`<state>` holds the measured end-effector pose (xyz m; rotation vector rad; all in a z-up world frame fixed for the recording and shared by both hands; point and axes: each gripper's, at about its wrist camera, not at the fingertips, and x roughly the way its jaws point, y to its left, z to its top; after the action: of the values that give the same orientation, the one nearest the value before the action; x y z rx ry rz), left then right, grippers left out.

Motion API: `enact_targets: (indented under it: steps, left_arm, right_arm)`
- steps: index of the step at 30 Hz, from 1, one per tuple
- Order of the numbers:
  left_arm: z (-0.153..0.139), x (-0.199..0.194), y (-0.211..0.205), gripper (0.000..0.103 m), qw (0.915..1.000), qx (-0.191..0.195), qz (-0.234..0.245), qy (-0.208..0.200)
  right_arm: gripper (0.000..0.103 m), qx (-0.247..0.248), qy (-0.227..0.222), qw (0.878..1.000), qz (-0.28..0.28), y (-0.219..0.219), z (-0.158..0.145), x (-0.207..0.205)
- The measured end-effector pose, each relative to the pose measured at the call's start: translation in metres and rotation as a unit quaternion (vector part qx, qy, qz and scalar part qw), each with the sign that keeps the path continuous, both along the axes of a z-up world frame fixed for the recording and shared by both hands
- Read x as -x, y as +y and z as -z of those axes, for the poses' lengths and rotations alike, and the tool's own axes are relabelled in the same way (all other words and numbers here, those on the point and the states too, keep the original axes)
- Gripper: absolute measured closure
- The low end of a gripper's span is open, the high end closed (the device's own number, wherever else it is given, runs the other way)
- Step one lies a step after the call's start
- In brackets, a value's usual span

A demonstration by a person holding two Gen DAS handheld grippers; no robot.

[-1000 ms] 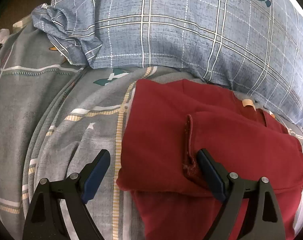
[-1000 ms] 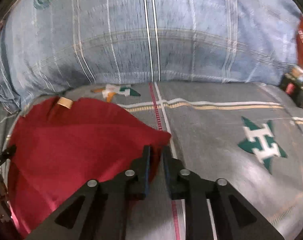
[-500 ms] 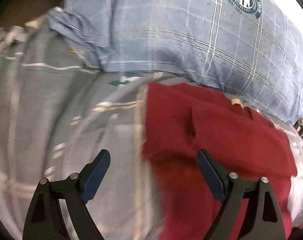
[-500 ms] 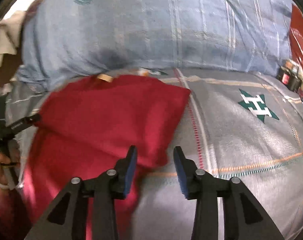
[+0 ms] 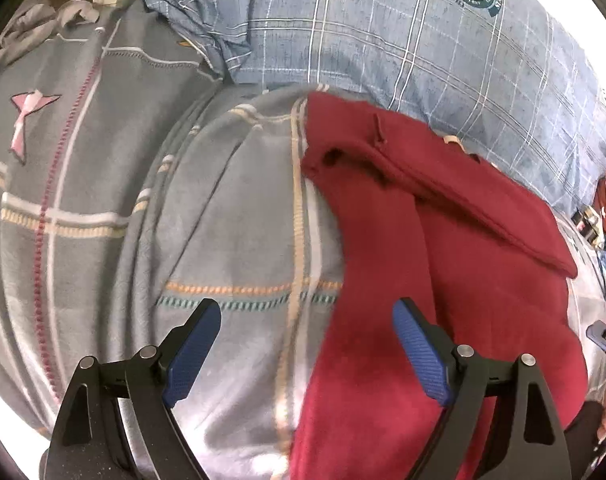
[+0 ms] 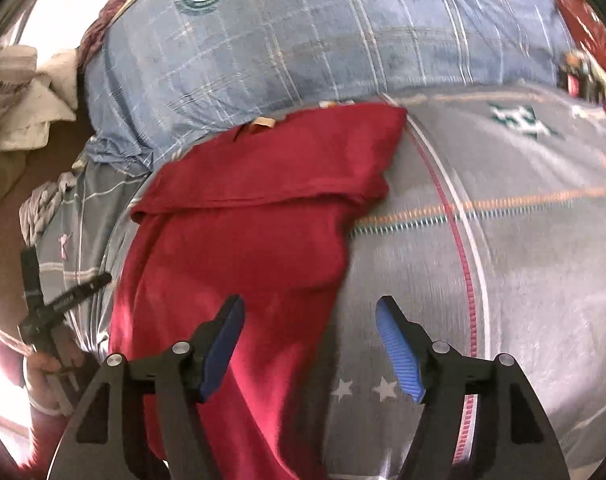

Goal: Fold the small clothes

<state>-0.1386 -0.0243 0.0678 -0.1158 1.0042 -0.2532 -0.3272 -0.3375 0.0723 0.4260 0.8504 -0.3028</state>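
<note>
Change since earlier: both tongs have let go and drawn back from the red garment; a second ago the right tongs were nearly shut at its right corner and the left tongs' right finger sat against its folded flap.
Left tongs (image 5: 305, 354): spread wide, holding nothing; the blue pad of the right finger (image 5: 421, 356) shows over the garment's lower left part, the left finger over the grey bedspread.
Right tongs (image 6: 309, 348): spread wide, holding nothing; the left finger shows over the garment's lower part, the right finger (image 6: 399, 354) over bare bedspread.
Red garment (image 6: 243, 240): lies on the bed, its upper part folded down in a flap across the body, a tan label at its far edge next to the pillow; the lower part runs toward the cameras and out of the bottom of both views.
Bedspread (image 5: 231, 240): grey with striped lines and star motifs, wrinkled to the left of the garment.
Pillow (image 5: 403, 32): blue plaid with a round crest, at the far side, touching the garment's far edge.
Other gripper seen: from the right wrist view the left tongs (image 6: 59, 292) appear at the left edge, beside the garment.
</note>
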Motion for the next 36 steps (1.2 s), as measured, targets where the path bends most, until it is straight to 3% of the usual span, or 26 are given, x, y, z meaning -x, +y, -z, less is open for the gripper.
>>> enact_targets:
  steps: [5, 8, 9, 10, 11, 14, 16, 17, 22, 25, 27, 28, 29, 31, 34, 36]
  left_arm:
    - [-0.003, -0.025, -0.012, 0.016, 0.9998, 0.007, -0.012, -0.011]
    - [0.005, -0.041, -0.023, 0.016, 0.9999, 0.005, -0.012, -0.002]
    - [0.010, -0.043, -0.028, 0.018, 0.9999, -0.004, -0.011, 0.006]
    - [0.016, -0.043, -0.032, 0.019, 0.9999, -0.010, -0.008, 0.010]
    - [0.021, -0.044, -0.036, 0.020, 0.9997, -0.018, -0.005, 0.016]
    - [0.027, -0.046, -0.043, 0.020, 0.9992, -0.040, 0.002, 0.002]
    - [0.028, -0.045, -0.044, 0.019, 0.9987, -0.051, 0.002, -0.003]
    - [0.028, -0.045, -0.043, 0.019, 0.9985, -0.054, 0.000, -0.005]
    - [0.027, -0.039, -0.030, 0.019, 0.9987, -0.049, -0.014, 0.000]
    - [0.019, -0.023, -0.022, 0.020, 0.9991, -0.039, -0.013, 0.005]
    - [0.013, -0.011, -0.015, 0.021, 0.9995, -0.028, -0.012, 0.006]
    - [0.010, -0.003, -0.011, 0.021, 0.9997, -0.022, -0.010, 0.006]
    - [0.007, 0.004, -0.007, 0.021, 0.9998, -0.018, -0.005, 0.006]
    - [0.004, 0.019, -0.002, 0.021, 0.9998, -0.018, 0.003, 0.006]
    - [0.003, 0.038, 0.002, 0.020, 0.9996, -0.020, 0.014, 0.011]
    - [0.006, 0.048, 0.004, 0.021, 0.9993, -0.023, 0.018, 0.024]
  right_arm:
    - [0.033, 0.035, 0.001, 0.999, 0.036, -0.019, 0.005, -0.032]
    - [0.036, 0.015, 0.017, 0.999, 0.037, -0.034, 0.021, -0.060]
    - [0.037, 0.028, 0.011, 0.999, 0.039, -0.034, 0.023, -0.067]
    - [0.053, 0.050, 0.005, 0.998, 0.035, -0.032, 0.021, -0.073]
    - [0.088, 0.055, 0.014, 0.998, 0.020, -0.029, 0.023, -0.081]
    - [0.094, 0.089, 0.027, 0.996, -0.001, -0.021, 0.020, -0.089]
    - [0.096, 0.142, 0.042, 0.989, -0.012, -0.014, 0.015, -0.087]
    - [0.096, 0.156, 0.046, 0.987, -0.006, -0.016, 0.014, -0.084]
    - [0.096, 0.132, 0.043, 0.990, 0.024, -0.033, 0.015, -0.075]
    - [0.096, 0.153, 0.047, 0.987, 0.032, -0.023, 0.003, -0.065]
    - [0.090, 0.134, 0.025, 0.990, 0.023, -0.017, -0.010, -0.048]
    - [0.079, 0.107, 0.011, 0.994, 0.019, -0.015, -0.017, -0.035]
    - [0.054, 0.081, 0.004, 0.997, 0.013, -0.012, -0.019, -0.025]
    - [0.031, 0.018, -0.021, 1.000, -0.004, -0.008, -0.019, 0.001]
    - [0.031, -0.035, -0.034, 0.998, -0.029, 0.004, -0.003, 0.014]
    - [0.040, -0.019, -0.006, 0.999, -0.035, 0.013, 0.017, 0.007]
